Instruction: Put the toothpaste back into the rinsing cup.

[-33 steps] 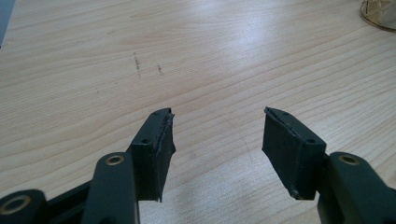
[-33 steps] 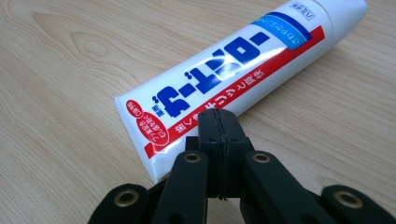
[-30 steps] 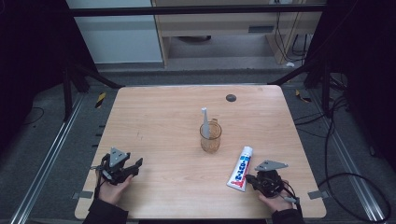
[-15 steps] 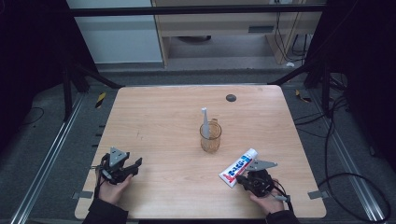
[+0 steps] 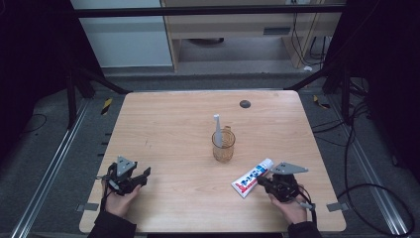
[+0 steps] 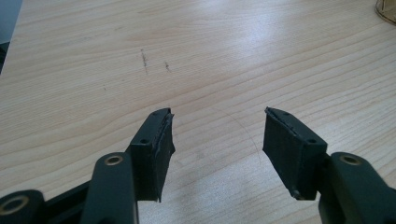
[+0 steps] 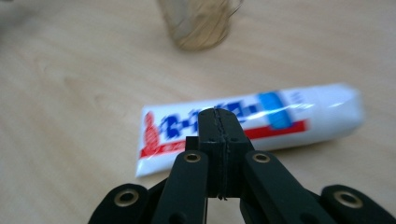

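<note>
The high view was evenly lit over the table [image 5: 163, 129], while the room around it fell into near black at both sides and corners. That picture was soft and low in detail. Shadows on the wood were faint and short. In the left gripper view a broad pale glare lay across the wood toward the top right, and the grain and the black pads [image 6: 289, 144] were sharp. The right gripper view was blurred throughout: the toothpaste tube [image 7: 261, 123] smeared, the amber cup [image 7: 201, 23] behind it out of focus, with a white sheen on the tube's far end.
</note>
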### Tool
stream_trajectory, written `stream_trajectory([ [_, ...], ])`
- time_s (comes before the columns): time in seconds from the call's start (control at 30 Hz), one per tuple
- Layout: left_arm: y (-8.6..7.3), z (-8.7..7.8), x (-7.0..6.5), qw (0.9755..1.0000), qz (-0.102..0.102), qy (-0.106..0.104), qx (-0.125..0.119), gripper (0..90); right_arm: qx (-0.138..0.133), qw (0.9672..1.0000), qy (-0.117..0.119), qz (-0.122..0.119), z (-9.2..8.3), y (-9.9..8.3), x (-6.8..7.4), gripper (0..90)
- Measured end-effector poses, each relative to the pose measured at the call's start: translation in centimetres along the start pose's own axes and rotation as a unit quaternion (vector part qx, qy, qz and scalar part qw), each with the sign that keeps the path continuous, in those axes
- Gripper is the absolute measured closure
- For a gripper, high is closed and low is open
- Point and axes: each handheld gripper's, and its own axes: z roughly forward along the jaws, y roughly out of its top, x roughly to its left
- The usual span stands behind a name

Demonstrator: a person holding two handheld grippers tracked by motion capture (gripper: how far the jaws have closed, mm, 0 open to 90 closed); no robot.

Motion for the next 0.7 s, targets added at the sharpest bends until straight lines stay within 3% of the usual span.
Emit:
stream_trajectory([
  [0.13,0.1,0.0,-0.1,1.0,0.002,0.003,-0.001,41.6,-0.034,0.9985,-0.042,0.007,-0.8,1.2,-1.5,90.0],
  [0.3,0.1,0.2,0.0,1.0,0.002,0.004,0.001,41.2,-0.048,0.996,-0.075,0.015,-0.1,2.2,-3.3,90.0],
  [0.7,0.1,0.2,-0.1,1.0,0.006,0.005,0.003,41.0,-0.011,0.9957,-0.091,0.018,3.9,3.5,-5.5,90.0],
])
